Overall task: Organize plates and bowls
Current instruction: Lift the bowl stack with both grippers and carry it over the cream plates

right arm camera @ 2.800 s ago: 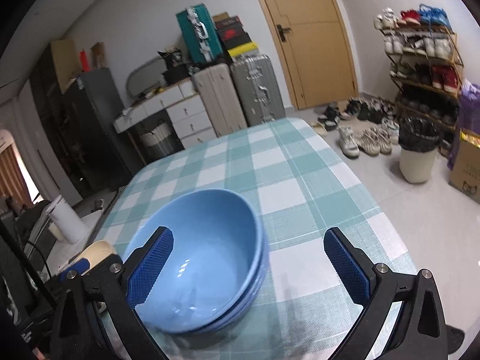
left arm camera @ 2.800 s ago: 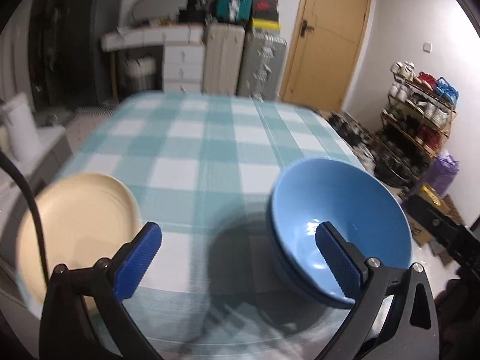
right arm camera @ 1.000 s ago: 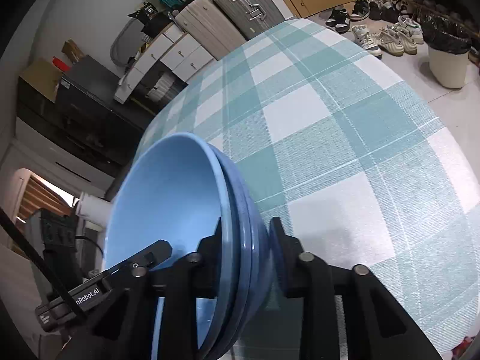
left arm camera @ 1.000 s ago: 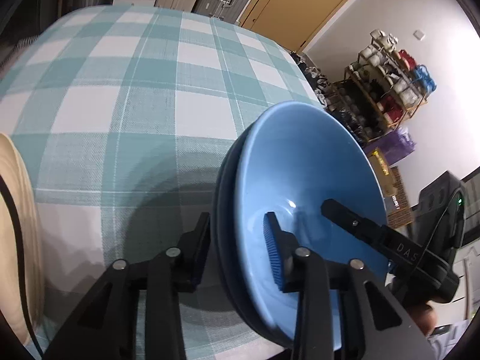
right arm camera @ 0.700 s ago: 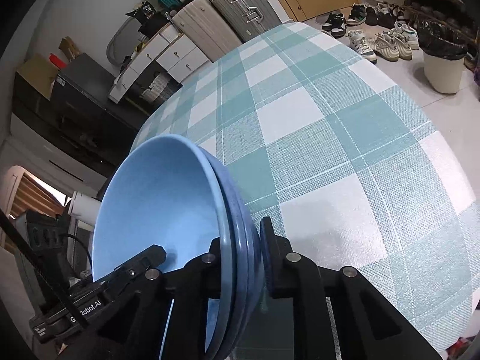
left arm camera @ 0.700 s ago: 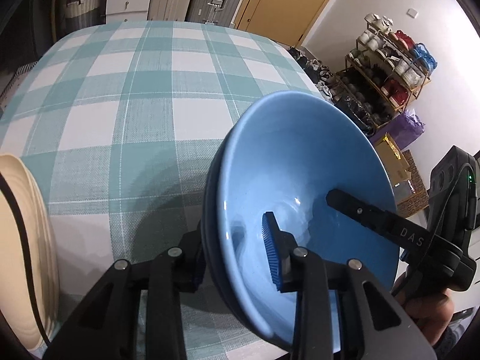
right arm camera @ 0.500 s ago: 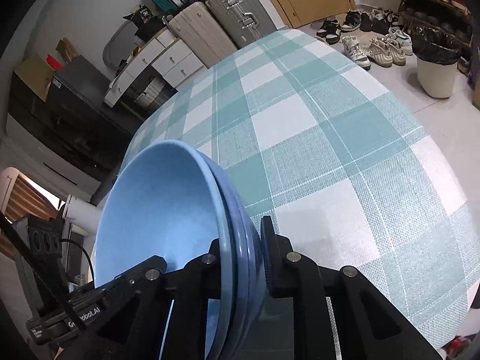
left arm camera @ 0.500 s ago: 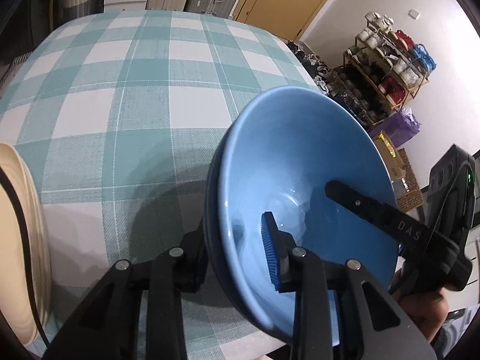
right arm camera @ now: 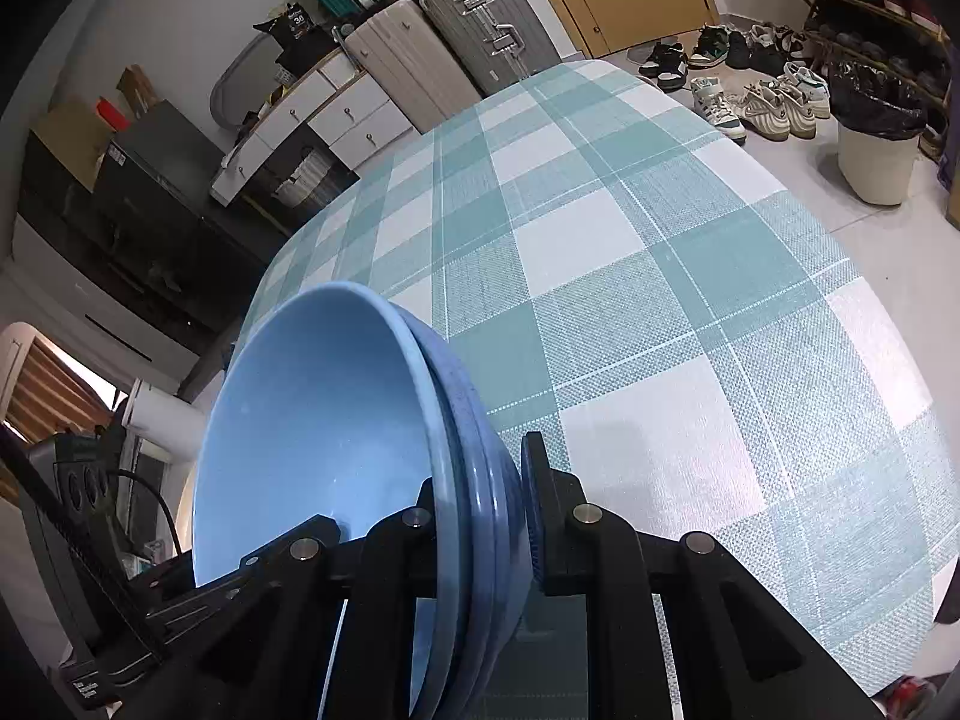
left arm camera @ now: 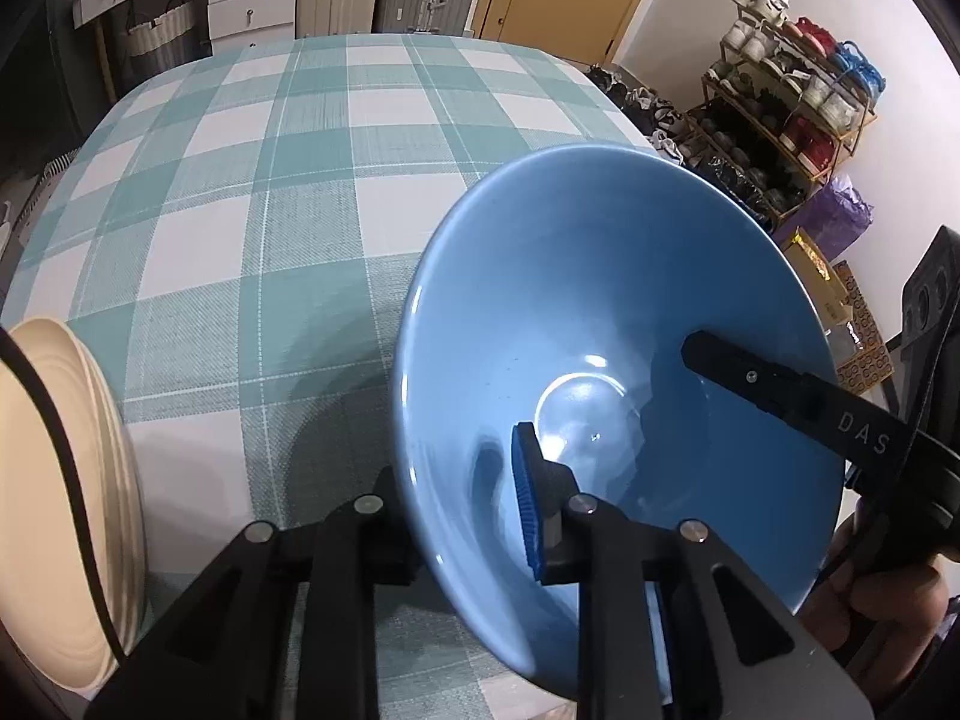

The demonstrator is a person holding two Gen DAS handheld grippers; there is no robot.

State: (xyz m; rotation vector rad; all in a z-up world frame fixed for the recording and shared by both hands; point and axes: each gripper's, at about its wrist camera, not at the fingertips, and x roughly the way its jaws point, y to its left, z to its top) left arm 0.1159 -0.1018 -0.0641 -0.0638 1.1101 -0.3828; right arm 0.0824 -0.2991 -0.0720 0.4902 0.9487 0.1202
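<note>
Left gripper (left arm camera: 462, 495) straddles the near rim of the blue bowl stack (left arm camera: 612, 324) in the lower centre of the left wrist frame: one finger outside the wall, blue-padded finger inside. Jaws are closing with the rim between them.

Right gripper (right arm camera: 474, 510) is clamped on the opposite rim of the same stack (right arm camera: 312, 420), lower left of the right wrist frame; at least two nested bowls show at the edge. Stack sits tilted above the teal checked tablecloth (right arm camera: 630, 276).

Cream plates (left arm camera: 54, 480) lie at the left edge of the left wrist frame, on the cloth (left arm camera: 288, 192), apart from the bowls.
</note>
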